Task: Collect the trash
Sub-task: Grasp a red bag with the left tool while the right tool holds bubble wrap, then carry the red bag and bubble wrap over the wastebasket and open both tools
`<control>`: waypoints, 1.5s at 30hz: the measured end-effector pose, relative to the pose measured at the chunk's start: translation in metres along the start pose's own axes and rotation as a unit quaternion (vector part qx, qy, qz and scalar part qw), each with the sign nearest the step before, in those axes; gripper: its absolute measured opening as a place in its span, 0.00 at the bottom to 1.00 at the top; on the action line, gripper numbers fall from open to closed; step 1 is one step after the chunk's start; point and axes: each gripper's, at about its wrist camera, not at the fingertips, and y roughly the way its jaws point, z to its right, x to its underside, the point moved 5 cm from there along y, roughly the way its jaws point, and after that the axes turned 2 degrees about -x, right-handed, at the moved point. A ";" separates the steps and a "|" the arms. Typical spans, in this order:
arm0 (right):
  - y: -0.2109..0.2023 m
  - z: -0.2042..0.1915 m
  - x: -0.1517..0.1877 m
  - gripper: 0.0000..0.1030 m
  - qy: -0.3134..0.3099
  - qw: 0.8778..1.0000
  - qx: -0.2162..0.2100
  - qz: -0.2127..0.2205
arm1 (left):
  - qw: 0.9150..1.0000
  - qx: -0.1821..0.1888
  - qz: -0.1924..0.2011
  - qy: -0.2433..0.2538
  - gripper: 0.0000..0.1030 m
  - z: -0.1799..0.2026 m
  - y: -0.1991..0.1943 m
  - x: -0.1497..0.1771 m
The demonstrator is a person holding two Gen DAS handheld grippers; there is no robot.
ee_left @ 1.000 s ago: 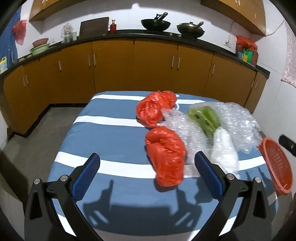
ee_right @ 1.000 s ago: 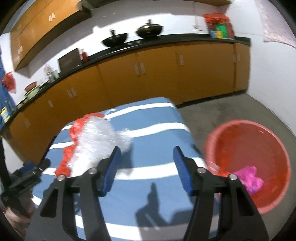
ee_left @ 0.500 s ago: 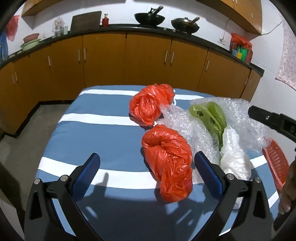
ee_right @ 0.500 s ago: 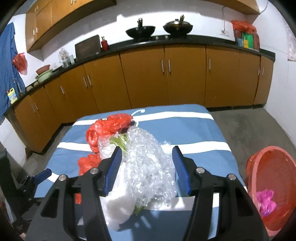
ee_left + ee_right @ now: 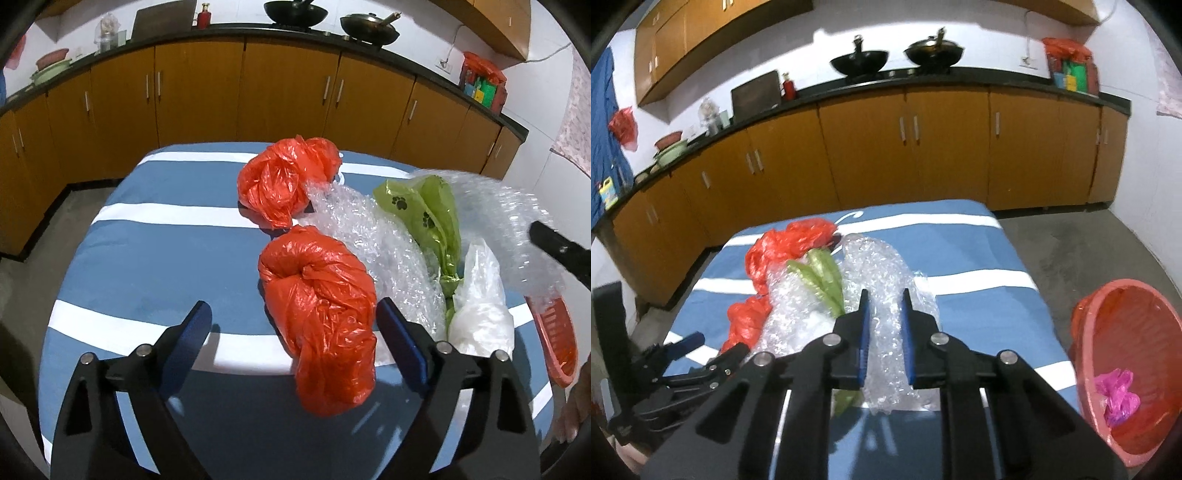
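- Whereas the right gripper (image 5: 884, 306) stood wide open over the striped table half a second ago, its blue-padded fingers (image 5: 863, 325) are now drawn close together on a crumpled roll of clear bubble wrap (image 5: 882, 291), with only the thickness of the plastic between them.
- Judged from this closure, the grasp on the next trash item is made; the remaining step is a lift and a carry to the round red plastic basin (image 5: 1126, 354), which stands on the floor off the table's right edge and already contains a pink plastic bag (image 5: 1115, 391).
- Compared with one second ago, the left gripper (image 5: 291, 332) has moved forward; the near crumpled red plastic bag (image 5: 321, 314) now lies between its fingers instead of ahead of them.
- Its fingers remain fully spread and hold nothing; no contact with the bag is evident.
- Right gripper pose: level with the pile, pointing along the table toward the wooden cabinets (image 5: 905, 147), tips buried in the bubble wrap.
- Left gripper pose: tilted down over the blue-and-white striped tablecloth (image 5: 166, 251), positioned for a closure on the red bag.
- Remaining trash on the table: a second red plastic bag (image 5: 284, 181) farther back, a green paw-print bag (image 5: 424, 214), a white plastic bag (image 5: 480, 302) and a further sheet of bubble wrap (image 5: 369, 243), all touching one another.
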 end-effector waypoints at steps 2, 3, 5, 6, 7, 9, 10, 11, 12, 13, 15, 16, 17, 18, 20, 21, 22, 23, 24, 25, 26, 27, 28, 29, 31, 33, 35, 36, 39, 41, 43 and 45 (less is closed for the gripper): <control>-0.007 0.008 -0.003 0.15 0.012 1.000 0.005 0.012 | 1.000 0.001 -0.002 -0.002 0.85 0.001 0.001 0.000; -0.011 0.012 -0.004 0.15 0.017 1.000 0.008 0.017 | 1.000 0.002 -0.003 -0.003 0.85 0.001 0.001 -0.001; -0.015 0.018 -0.004 0.15 0.023 0.999 0.011 0.020 | 1.000 0.001 -0.004 -0.003 0.85 0.002 0.002 -0.002; -0.016 0.021 -0.004 0.15 0.026 0.999 0.013 0.021 | 1.000 0.001 -0.004 -0.002 0.84 0.003 0.003 -0.002; -0.017 0.023 -0.003 0.15 0.027 0.999 0.014 0.020 | 1.000 0.000 -0.005 -0.002 0.84 0.004 0.004 -0.003; -0.018 0.027 0.000 0.15 0.030 0.999 0.016 0.018 | 1.000 0.001 -0.009 -0.001 0.83 0.006 0.006 -0.003; -0.018 0.029 0.001 0.15 0.030 0.999 0.018 0.016 | 1.000 0.001 -0.012 -0.001 0.82 0.008 0.008 -0.003; -0.018 0.031 0.003 0.15 0.031 0.999 0.019 0.014 | 1.000 0.001 -0.014 0.000 0.80 0.009 0.009 -0.003; -0.017 0.032 0.004 0.15 0.031 0.999 0.020 0.012 | 1.000 0.001 -0.017 0.000 0.77 0.010 0.011 -0.003; -0.017 0.034 0.006 0.15 0.032 0.999 0.021 0.010 | 1.000 0.001 -0.021 -0.001 0.75 0.010 0.013 -0.003; -0.017 0.035 0.009 0.15 0.034 0.999 0.023 0.008 | 0.999 0.009 -0.031 -0.009 0.61 0.009 0.017 -0.002; -0.017 0.036 0.010 0.15 0.034 0.999 0.023 0.007 | 0.999 0.014 -0.035 -0.013 0.57 0.008 0.019 -0.002; -0.017 0.036 0.010 0.15 0.034 0.999 0.024 0.006 | 0.999 0.020 -0.039 -0.018 0.53 0.007 0.020 -0.001; -0.018 0.037 0.011 0.15 0.034 0.999 0.024 0.006 | 0.999 0.025 -0.038 -0.023 0.51 0.005 0.019 0.000; -0.019 0.038 0.012 0.15 0.034 0.999 0.024 0.007 | 0.998 0.032 -0.033 -0.033 0.49 0.000 0.014 0.002; -0.019 0.039 0.012 0.15 0.035 0.999 0.024 0.008 | 0.998 0.033 -0.032 -0.036 0.49 -0.002 0.013 0.002; -0.020 0.040 0.013 0.15 0.036 0.999 0.024 0.008 | 0.998 0.034 -0.031 -0.040 0.49 -0.005 0.010 0.003; -0.021 0.041 0.013 0.15 0.037 0.999 0.024 0.008 | 0.998 0.034 -0.030 -0.044 0.49 -0.008 0.008 0.004; -0.022 0.042 0.014 0.15 0.038 0.999 0.024 0.009 | 0.998 0.034 -0.028 -0.046 0.49 -0.011 0.005 0.005; -0.023 0.043 0.014 0.15 0.037 0.999 0.024 0.009 | 0.998 0.032 -0.026 -0.046 0.49 -0.015 0.002 0.006; -0.024 0.043 0.015 0.15 0.037 0.999 0.024 0.010 | 0.998 0.029 -0.023 -0.047 0.49 -0.018 -0.001 0.006; -0.026 0.042 0.015 0.15 0.036 0.999 0.024 0.010 | 0.998 0.027 -0.021 -0.047 0.49 -0.021 -0.004 0.006; -0.027 0.043 0.015 0.15 0.036 0.999 0.024 0.011 | 0.998 0.024 -0.017 -0.047 0.49 -0.025 -0.008 0.005; -0.029 0.043 0.015 0.15 0.036 0.999 0.024 0.012 | 0.999 0.021 -0.013 -0.048 0.49 -0.029 -0.012 0.005; -0.033 0.042 0.015 0.15 0.035 0.999 0.025 0.014 | 0.999 0.016 -0.007 -0.050 0.49 -0.034 -0.017 0.001; -0.037 0.041 0.014 0.15 0.035 0.999 0.024 0.016 | 0.999 0.012 -0.001 -0.051 0.49 -0.036 -0.022 -0.001; -0.043 0.042 0.013 0.15 0.034 0.999 0.025 0.021 | 0.999 0.010 0.007 -0.051 0.49 -0.037 -0.029 -0.003; -0.045 0.041 0.012 0.15 0.034 0.999 0.025 0.022 | 0.999 0.010 0.010 -0.050 0.49 -0.035 -0.032 -0.005; -0.054 0.044 0.011 0.15 0.036 0.999 0.027 0.028 | 0.999 0.015 0.022 -0.041 0.49 -0.028 -0.043 -0.011; -0.061 0.047 0.011 0.15 0.040 0.998 0.028 0.033 | 0.999 0.021 0.033 -0.031 0.49 -0.020 -0.050 -0.016; -0.068 0.049 0.010 0.15 0.042 0.998 0.029 0.038 | 0.999 0.028 0.040 -0.021 0.49 -0.010 -0.056 -0.020; -0.077 0.053 0.009 0.15 0.043 0.998 0.032 0.044 | 0.998 0.035 0.045 -0.013 0.49 -0.003 -0.062 -0.022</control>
